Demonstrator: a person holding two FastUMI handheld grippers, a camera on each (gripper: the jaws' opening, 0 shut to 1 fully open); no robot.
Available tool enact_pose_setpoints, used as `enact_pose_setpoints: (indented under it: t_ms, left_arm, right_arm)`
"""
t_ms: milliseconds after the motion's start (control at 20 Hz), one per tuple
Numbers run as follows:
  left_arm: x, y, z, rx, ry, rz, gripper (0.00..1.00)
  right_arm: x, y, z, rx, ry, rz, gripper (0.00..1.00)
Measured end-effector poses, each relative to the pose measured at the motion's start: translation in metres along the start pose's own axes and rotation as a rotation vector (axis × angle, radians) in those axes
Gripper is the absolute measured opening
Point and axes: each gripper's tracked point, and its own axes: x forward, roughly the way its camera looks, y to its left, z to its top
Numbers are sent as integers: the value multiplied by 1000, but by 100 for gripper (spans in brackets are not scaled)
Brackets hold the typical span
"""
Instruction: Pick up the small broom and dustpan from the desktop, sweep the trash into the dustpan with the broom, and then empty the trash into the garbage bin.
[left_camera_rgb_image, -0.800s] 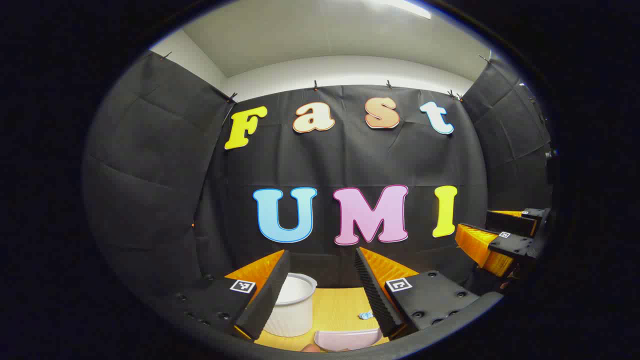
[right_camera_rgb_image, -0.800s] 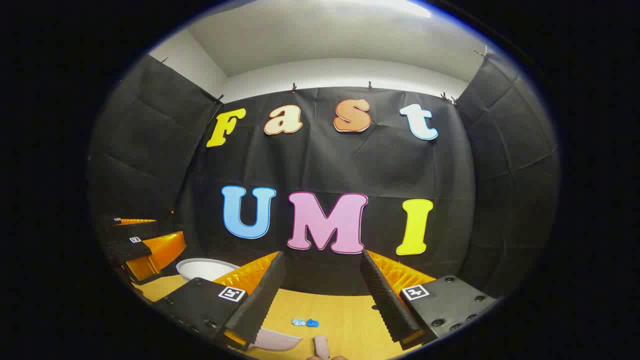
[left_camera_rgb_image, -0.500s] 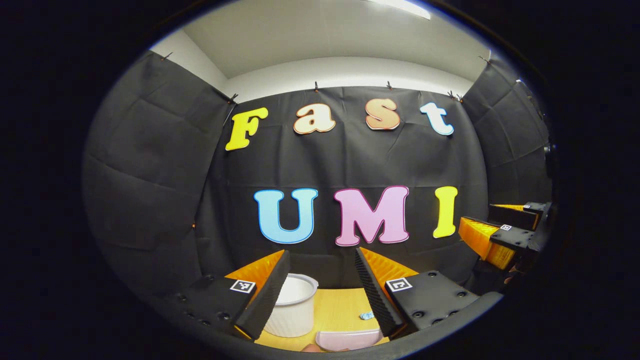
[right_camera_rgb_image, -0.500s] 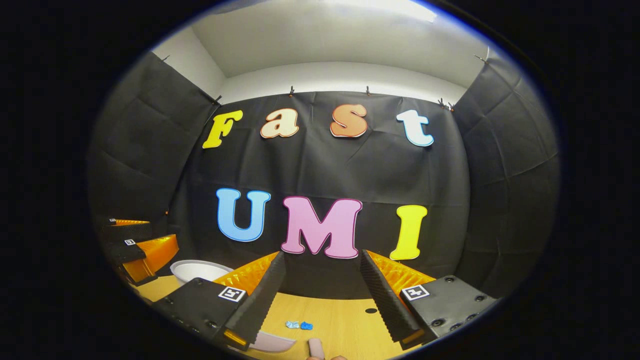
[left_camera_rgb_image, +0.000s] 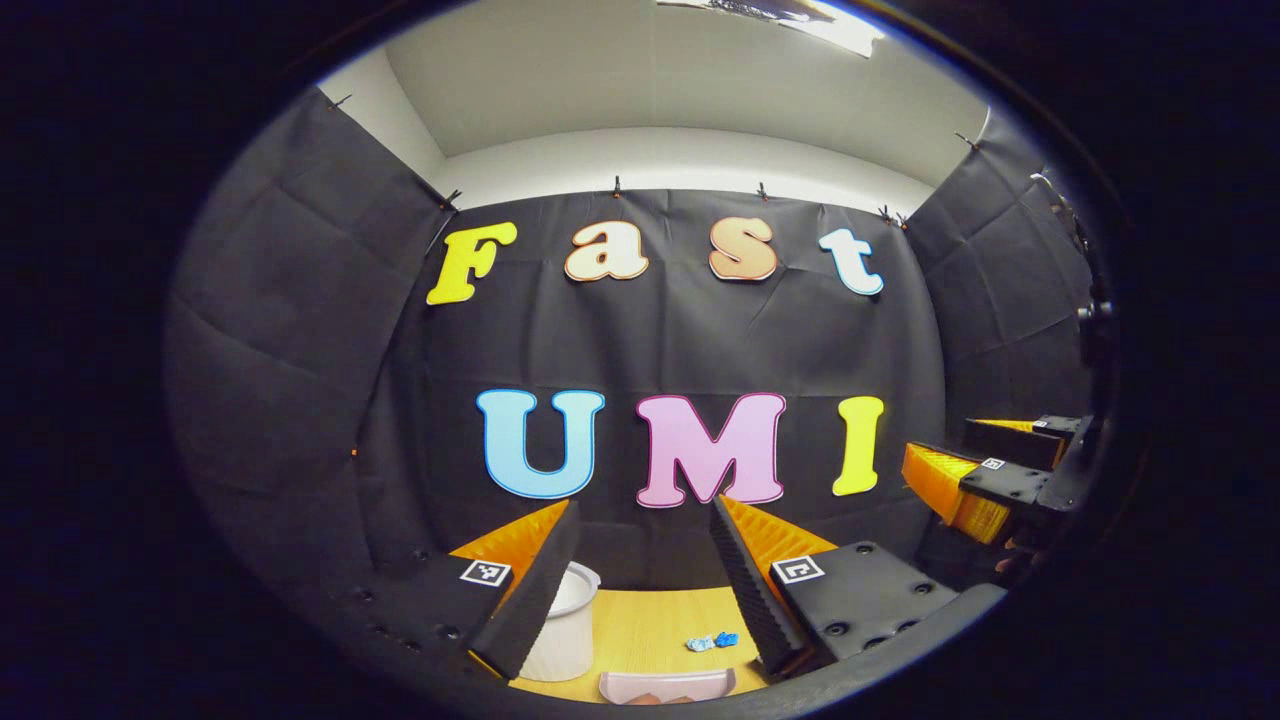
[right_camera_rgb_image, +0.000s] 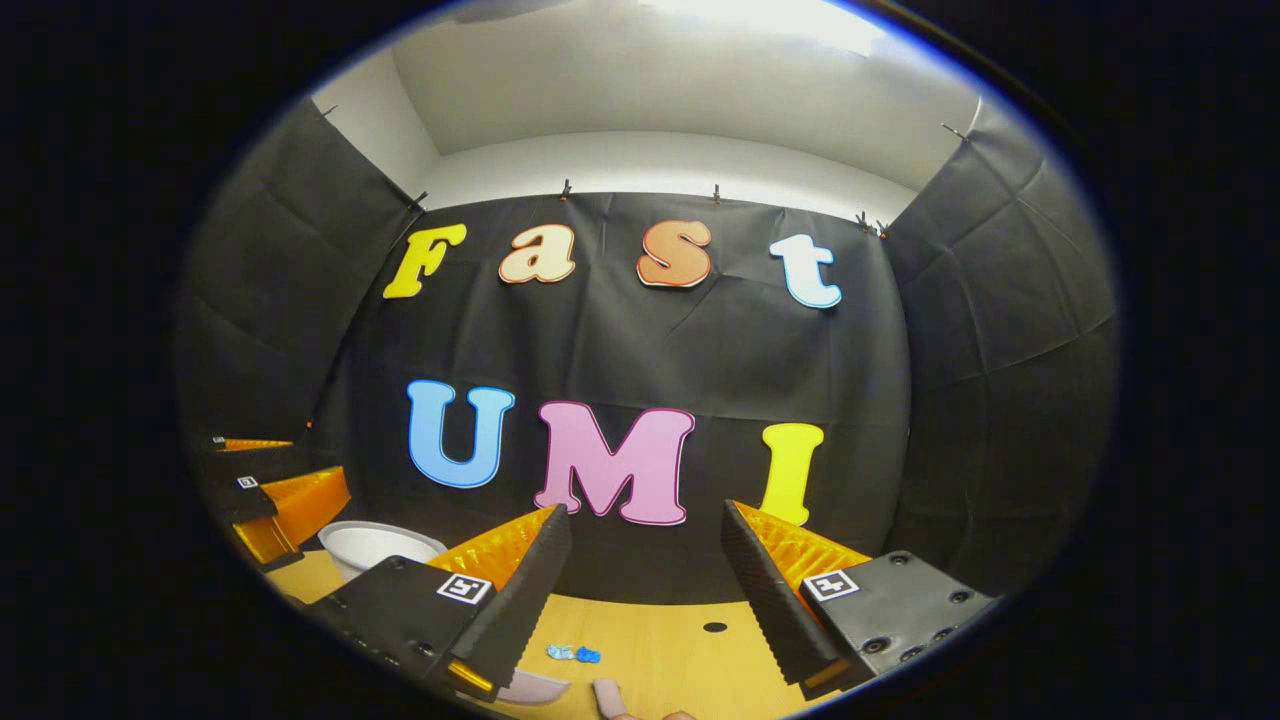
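In the left gripper view my left gripper (left_camera_rgb_image: 644, 503) is open and empty above the wooden desktop (left_camera_rgb_image: 650, 620). Past its fingers lie blue trash scraps (left_camera_rgb_image: 712, 640), and a pale pink dustpan (left_camera_rgb_image: 665, 685) sits at the bottom edge. The white ribbed garbage bin (left_camera_rgb_image: 560, 625) stands partly behind the left finger. My right gripper (left_camera_rgb_image: 985, 480) hangs far right. In the right gripper view my right gripper (right_camera_rgb_image: 644, 510) is open and empty. The trash scraps (right_camera_rgb_image: 573, 653), dustpan edge (right_camera_rgb_image: 530, 686) and a pink handle end (right_camera_rgb_image: 607, 695) lie below it. The bin (right_camera_rgb_image: 370, 545) and left gripper (right_camera_rgb_image: 270, 495) are at left.
A small dark hole (right_camera_rgb_image: 714, 627) marks the desktop (right_camera_rgb_image: 680, 650) beyond the right gripper's fingers. Black cloth walls close the booth at the back and on both sides.
Both views have drifted: the wall has slid down and leftward, and the bin, trash and dustpan have shifted left and lower in view. Both grippers stay open.
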Motion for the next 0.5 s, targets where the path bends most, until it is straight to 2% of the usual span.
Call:
enact_pose_setpoints:
  t_ms: [300,350,450,500]
  left_arm:
    - [2,4,-5,28,18,16,77]
    - [3,4,-4,27,21,15,77]
    - [5,4,-5,30,20,7,77]
    - [5,5,-4,28,18,4,77]
  right_arm:
    - [-2,2,-2,0,6,-3,97]
    - [-2,3,-2,0,5,-2,92]
    - [-4,3,1,-5,-2,-5,92]
    - [-3,3,4,-6,-8,-8,97]
